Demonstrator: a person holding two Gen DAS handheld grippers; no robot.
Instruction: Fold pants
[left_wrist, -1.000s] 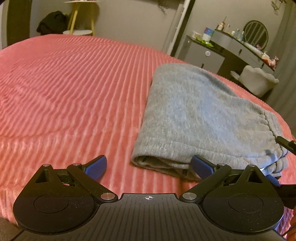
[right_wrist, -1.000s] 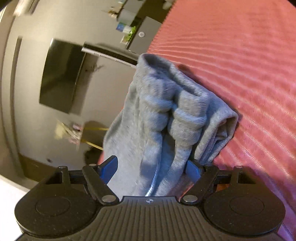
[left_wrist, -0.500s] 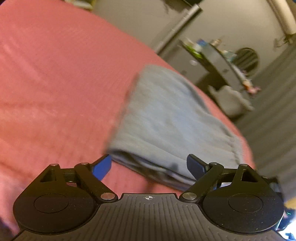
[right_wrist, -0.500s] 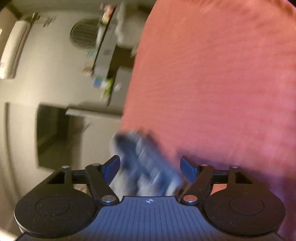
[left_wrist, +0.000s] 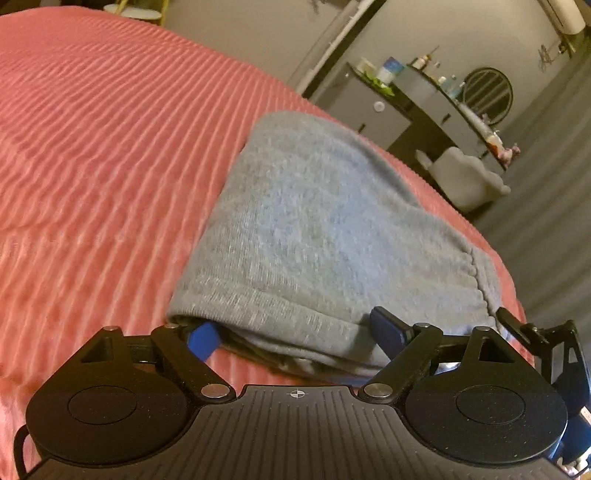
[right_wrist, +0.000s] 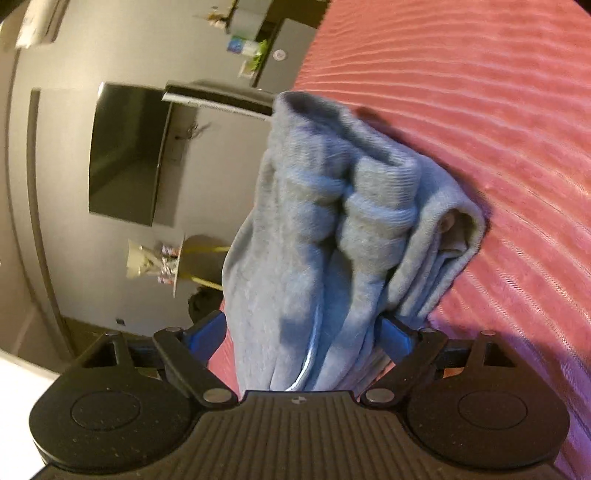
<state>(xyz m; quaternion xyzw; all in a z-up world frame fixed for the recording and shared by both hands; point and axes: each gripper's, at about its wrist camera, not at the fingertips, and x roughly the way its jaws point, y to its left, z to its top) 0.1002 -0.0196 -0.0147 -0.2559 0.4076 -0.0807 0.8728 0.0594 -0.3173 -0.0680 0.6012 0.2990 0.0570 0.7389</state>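
While pants lie folded on red ribbed bedspread, left gripper sits at near edge, jaws wide but closing, edge of bundle between blue pads, no clear pinch. Right of it, part of other gripper visible past waistband end. Dresser with bottles behind bed. Right gripper, view rolled sideways, straddles waistband end of pants; jaws wide, opening, cloth between pads, grip unclear. Dark screen on wall.

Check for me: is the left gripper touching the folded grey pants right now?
Touching. In the left wrist view the left gripper straddles the near edge of the pants, its closing jaws still wide; the left blue finger is tucked under the fabric's corner.
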